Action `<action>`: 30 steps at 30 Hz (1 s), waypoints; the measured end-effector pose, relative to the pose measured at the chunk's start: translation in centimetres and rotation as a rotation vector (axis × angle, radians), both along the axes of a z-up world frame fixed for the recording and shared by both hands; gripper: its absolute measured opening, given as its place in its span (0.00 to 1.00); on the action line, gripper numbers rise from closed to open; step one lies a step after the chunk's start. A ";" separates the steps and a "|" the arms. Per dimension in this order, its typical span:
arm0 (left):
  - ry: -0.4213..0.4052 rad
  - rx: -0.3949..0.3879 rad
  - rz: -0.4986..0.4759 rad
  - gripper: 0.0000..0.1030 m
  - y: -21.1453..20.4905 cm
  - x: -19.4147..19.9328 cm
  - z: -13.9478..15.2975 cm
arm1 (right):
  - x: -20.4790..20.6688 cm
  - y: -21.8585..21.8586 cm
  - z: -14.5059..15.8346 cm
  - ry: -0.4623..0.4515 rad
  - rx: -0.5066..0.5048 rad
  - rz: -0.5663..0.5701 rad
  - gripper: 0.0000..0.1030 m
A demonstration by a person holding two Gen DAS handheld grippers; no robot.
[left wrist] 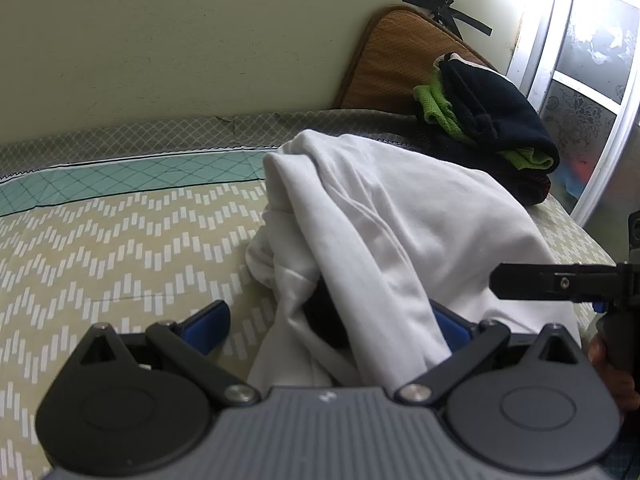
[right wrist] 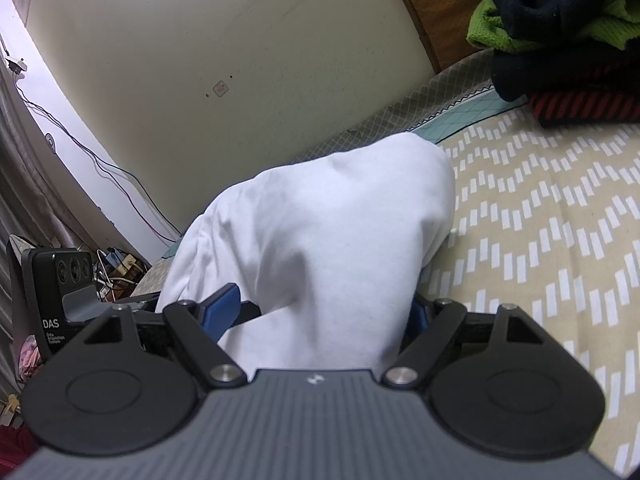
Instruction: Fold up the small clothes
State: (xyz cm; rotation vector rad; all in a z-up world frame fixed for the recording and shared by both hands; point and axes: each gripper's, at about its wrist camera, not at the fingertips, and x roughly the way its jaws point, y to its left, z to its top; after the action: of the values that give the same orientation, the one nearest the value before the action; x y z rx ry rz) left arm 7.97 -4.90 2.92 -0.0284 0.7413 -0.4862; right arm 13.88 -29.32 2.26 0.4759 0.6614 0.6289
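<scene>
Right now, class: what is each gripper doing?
Left gripper: fingers wide open, white garment lying between them, not pinched.
Right gripper: fingers wide open, same garment draped between them.

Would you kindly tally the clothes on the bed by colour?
White: 1, the white garment lying between both tools
Dark navy: 1
Lime green: 1
Red-and-black striped: 1
Total: 4 visible; the pile may hide more.

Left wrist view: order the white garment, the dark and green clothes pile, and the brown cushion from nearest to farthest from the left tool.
1. White garment: draped between the open fingers of the left tool, right at it.
2. Dark and green clothes pile: on the bed, beyond the garment, upper right.
3. Brown cushion: behind the pile, leaning on the wall.
</scene>
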 end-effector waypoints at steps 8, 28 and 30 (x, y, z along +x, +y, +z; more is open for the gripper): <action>-0.005 0.001 -0.001 1.00 0.1 -0.1 -0.1 | 0.0 0.1 0.0 -0.003 -0.005 0.005 0.83; -0.011 0.023 -0.020 1.00 -0.1 -0.3 -0.1 | -0.9 0.2 0.1 -0.017 -0.002 -0.003 0.88; -0.010 0.020 -0.019 1.00 0.0 -0.3 0.0 | -1.3 0.2 0.0 -0.021 -0.003 -0.012 0.88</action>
State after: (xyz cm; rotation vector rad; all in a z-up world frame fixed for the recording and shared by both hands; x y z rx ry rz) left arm 7.63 -4.93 2.88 0.0004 0.7367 -0.4969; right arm 12.61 -29.07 2.31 0.4694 0.6390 0.6213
